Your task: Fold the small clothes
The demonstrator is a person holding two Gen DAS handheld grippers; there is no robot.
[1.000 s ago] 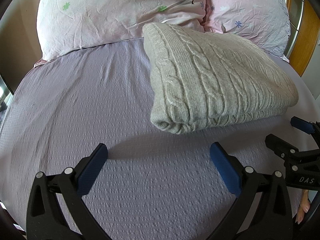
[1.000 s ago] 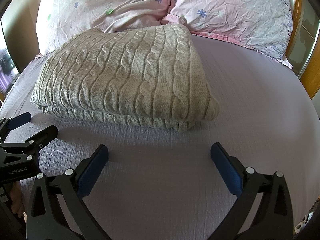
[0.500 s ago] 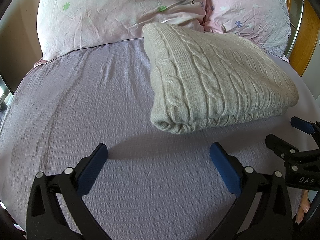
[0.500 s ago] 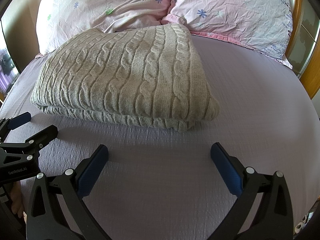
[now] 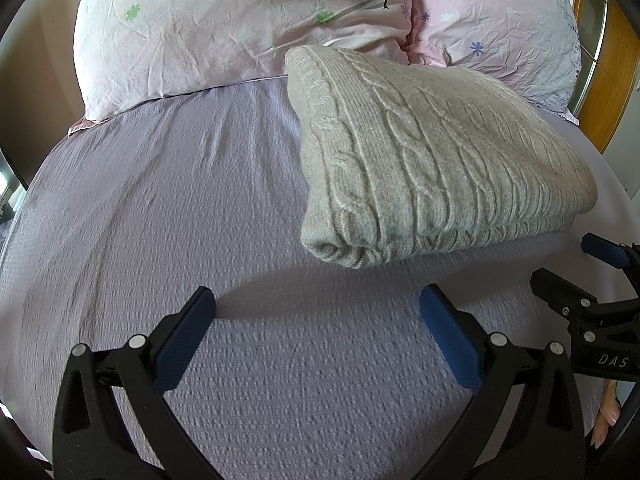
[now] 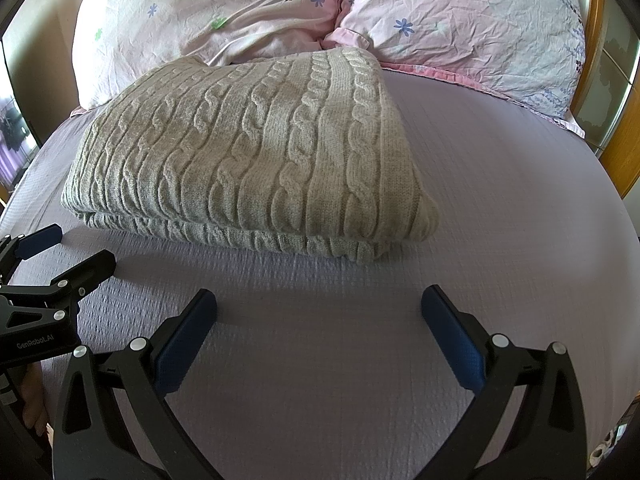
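A beige cable-knit sweater lies folded in a neat rectangle on the lilac bed sheet; it also shows in the right wrist view. My left gripper is open and empty, held over the sheet just short of the sweater's near left corner. My right gripper is open and empty, held over the sheet in front of the sweater's near edge. Each gripper shows at the edge of the other's view: the right one and the left one.
Two pink flowered pillows lean at the head of the bed, behind the sweater. A wooden bed frame runs along the right side. Bare sheet lies left of the sweater and right of it.
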